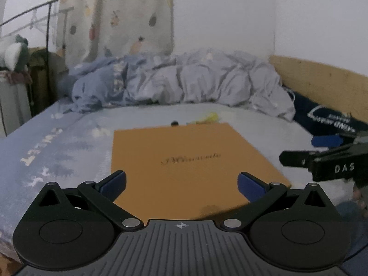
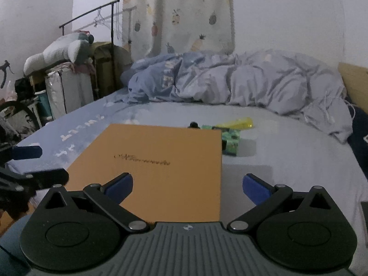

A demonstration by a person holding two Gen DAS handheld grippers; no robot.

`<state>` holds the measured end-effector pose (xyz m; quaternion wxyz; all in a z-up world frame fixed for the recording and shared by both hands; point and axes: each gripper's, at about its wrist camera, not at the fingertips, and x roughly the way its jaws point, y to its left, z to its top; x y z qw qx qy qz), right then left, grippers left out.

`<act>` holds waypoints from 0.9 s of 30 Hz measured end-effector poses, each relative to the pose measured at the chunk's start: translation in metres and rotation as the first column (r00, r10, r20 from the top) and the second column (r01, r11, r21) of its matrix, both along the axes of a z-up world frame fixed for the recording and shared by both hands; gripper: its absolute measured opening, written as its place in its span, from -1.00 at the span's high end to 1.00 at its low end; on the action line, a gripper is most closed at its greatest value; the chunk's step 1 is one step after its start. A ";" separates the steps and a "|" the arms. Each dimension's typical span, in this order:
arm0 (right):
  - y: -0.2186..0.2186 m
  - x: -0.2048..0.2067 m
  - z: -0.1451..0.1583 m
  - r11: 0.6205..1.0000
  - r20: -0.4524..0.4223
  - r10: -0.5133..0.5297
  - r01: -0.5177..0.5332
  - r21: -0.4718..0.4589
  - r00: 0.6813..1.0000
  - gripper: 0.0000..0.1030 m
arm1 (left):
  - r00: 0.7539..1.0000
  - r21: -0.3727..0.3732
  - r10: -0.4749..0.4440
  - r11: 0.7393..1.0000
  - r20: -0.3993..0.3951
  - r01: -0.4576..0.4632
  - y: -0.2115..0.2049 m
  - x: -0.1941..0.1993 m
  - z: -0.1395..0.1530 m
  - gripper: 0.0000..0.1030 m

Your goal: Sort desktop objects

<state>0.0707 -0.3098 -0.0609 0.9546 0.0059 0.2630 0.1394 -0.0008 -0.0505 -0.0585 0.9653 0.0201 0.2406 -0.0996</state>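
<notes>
Both tools hover empty over the near edge of the bed [image 2: 287, 161], apparently at the outset of a sorting job. The left gripper [image 1: 181, 184] has its blue pads spread wide with nothing between them; the right gripper [image 2: 187, 186], just beside it, is likewise spread and holds nothing. Each sits low and level, aimed forward along the sheet, a stance that looks like lining up rather than grasping.

Beneath them lies a flat orange box [image 2: 161, 161], flush on the sheet near the bed's front edge and likely serving as the work surface or sorting target. The items to be sorted cluster just beyond its far right corner: a small black object [image 2: 194, 124], a green patterned box [image 2: 231, 141] and a yellow translucent piece [image 2: 239, 122]. Past them, a rumpled blue duvet [image 2: 230, 80] is heaped against the far edge.
</notes>
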 end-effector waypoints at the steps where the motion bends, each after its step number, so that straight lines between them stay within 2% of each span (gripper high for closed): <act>1: 0.001 -0.001 -0.001 1.000 0.002 -0.004 0.004 -0.008 1.000 -1.00 | 1.000 -0.004 -0.001 1.000 -0.010 0.000 0.000 0.001 -0.002 -1.00; 5: 0.004 -0.001 -0.003 1.000 0.004 -0.013 0.013 -0.015 1.000 -1.00 | 0.999 -0.046 -0.004 0.999 -0.053 0.001 0.003 0.004 -0.009 -1.00; 11: 0.003 -0.002 -0.008 0.999 -0.022 -0.034 0.034 0.003 0.999 -1.00 | 0.998 0.017 0.018 1.000 -0.053 -0.018 0.000 0.004 -0.015 -1.00; 16: 0.005 -0.004 -0.011 0.999 -0.030 -0.033 0.033 0.002 0.999 -1.00 | 0.995 -0.048 0.007 0.999 -0.095 -0.012 0.003 0.009 -0.017 -1.00; 23: 0.003 -0.003 -0.013 0.999 -0.056 -0.021 0.024 0.045 0.998 -1.00 | 0.995 0.036 0.066 0.997 -0.080 -0.063 0.000 0.007 -0.019 -1.00; 27: 0.004 -0.006 -0.012 0.998 -0.045 -0.028 0.030 0.047 0.999 -1.00 | 0.996 0.021 0.061 0.998 -0.072 -0.060 0.002 0.004 -0.017 -1.00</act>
